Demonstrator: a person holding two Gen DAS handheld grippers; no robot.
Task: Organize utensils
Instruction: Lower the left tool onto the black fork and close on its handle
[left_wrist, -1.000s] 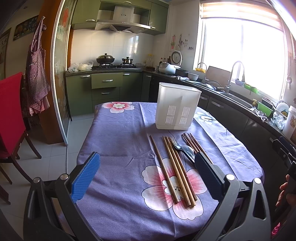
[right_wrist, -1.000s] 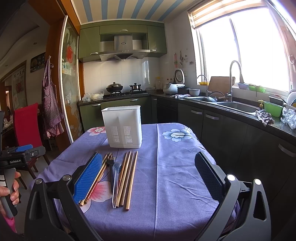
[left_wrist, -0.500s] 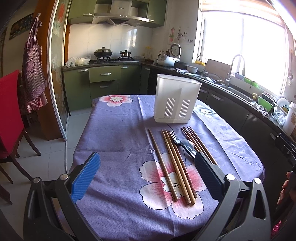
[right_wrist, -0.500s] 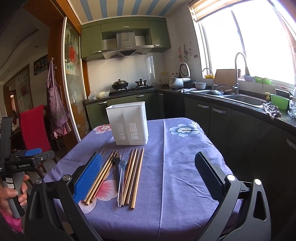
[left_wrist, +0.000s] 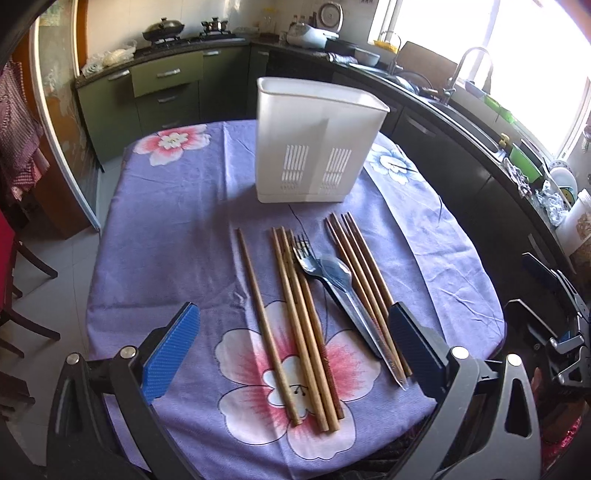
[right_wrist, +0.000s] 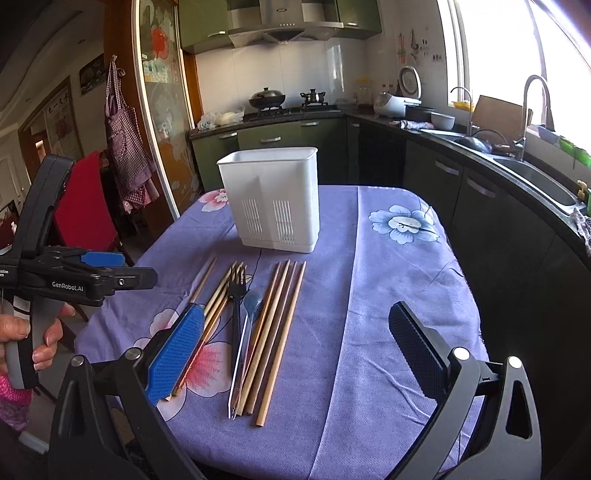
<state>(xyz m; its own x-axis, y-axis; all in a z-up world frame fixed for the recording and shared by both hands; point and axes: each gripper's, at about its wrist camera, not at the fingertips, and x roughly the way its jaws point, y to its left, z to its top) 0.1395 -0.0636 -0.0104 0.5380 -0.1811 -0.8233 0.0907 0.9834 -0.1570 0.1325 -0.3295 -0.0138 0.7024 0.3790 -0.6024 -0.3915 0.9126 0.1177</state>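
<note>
A white slotted utensil holder (left_wrist: 314, 144) (right_wrist: 275, 201) stands on the purple flowered tablecloth. In front of it lie several wooden chopsticks (left_wrist: 295, 325) (right_wrist: 273, 332), a dark fork (left_wrist: 308, 258) (right_wrist: 236, 295) and a clear blue spoon (left_wrist: 338, 275) (right_wrist: 253, 302), side by side. My left gripper (left_wrist: 293, 345) is open and empty, hovering above the near ends of the utensils. My right gripper (right_wrist: 295, 352) is open and empty, above the near table edge to the right of the utensils. The left gripper also shows in the right wrist view (right_wrist: 110, 267), at the left.
The table (left_wrist: 166, 229) (right_wrist: 388, 314) has kitchen counters and a sink (right_wrist: 532, 177) on the right. A red chair (right_wrist: 83, 210) stands at the left. A stove with pots (left_wrist: 166, 29) is at the back.
Both grippers have moved forward and tilted down toward the table. The utensils and holder now look larger and closer. Nothing on the table has moved.
</note>
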